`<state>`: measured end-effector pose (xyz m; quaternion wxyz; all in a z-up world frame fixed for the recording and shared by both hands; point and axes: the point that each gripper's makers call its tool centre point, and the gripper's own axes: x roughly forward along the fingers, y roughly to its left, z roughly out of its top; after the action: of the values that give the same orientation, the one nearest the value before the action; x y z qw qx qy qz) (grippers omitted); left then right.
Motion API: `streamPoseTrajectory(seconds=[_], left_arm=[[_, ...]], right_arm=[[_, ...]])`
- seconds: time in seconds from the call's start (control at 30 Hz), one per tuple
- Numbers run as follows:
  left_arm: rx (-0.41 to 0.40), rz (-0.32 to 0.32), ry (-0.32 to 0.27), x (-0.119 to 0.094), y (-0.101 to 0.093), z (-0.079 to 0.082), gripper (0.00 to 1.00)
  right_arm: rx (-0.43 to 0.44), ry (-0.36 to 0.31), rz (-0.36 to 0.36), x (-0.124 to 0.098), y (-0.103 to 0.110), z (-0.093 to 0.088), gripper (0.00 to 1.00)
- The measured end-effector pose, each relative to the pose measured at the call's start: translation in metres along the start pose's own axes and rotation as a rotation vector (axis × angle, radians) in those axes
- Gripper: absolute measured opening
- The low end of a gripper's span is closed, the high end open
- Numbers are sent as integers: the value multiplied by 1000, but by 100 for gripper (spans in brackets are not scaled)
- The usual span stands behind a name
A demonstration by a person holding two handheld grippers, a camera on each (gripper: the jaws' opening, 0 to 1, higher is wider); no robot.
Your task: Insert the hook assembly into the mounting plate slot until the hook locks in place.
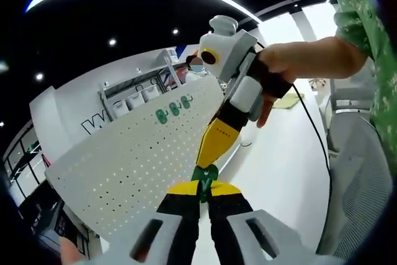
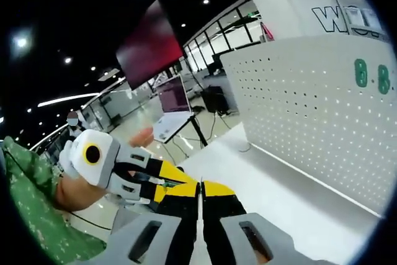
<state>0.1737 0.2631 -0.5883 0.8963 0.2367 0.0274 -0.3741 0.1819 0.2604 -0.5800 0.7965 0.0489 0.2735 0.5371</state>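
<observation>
Fronting white pegboard point(image 2: 310, 116) | green hooks point(image 1: 174, 108) mounted | dark ceiling, spotlights

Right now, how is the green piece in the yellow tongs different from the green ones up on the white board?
The loose green hook is pinched at the left gripper's yellow tips, off the pegboard; the three green hooks sit mounted on it. The loose one stands alone, with the right gripper meeting it; the mounted ones form a row, untouched. All share the same green colour.
</observation>
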Motion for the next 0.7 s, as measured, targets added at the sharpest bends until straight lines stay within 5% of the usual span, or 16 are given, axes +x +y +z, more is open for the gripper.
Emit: streamPoseTrajectory(seconds=[0.7], left_arm=[[5, 2, 4, -2, -4, 1, 4]], right_arm=[[-81, 26, -63, -2, 6, 0, 0]])
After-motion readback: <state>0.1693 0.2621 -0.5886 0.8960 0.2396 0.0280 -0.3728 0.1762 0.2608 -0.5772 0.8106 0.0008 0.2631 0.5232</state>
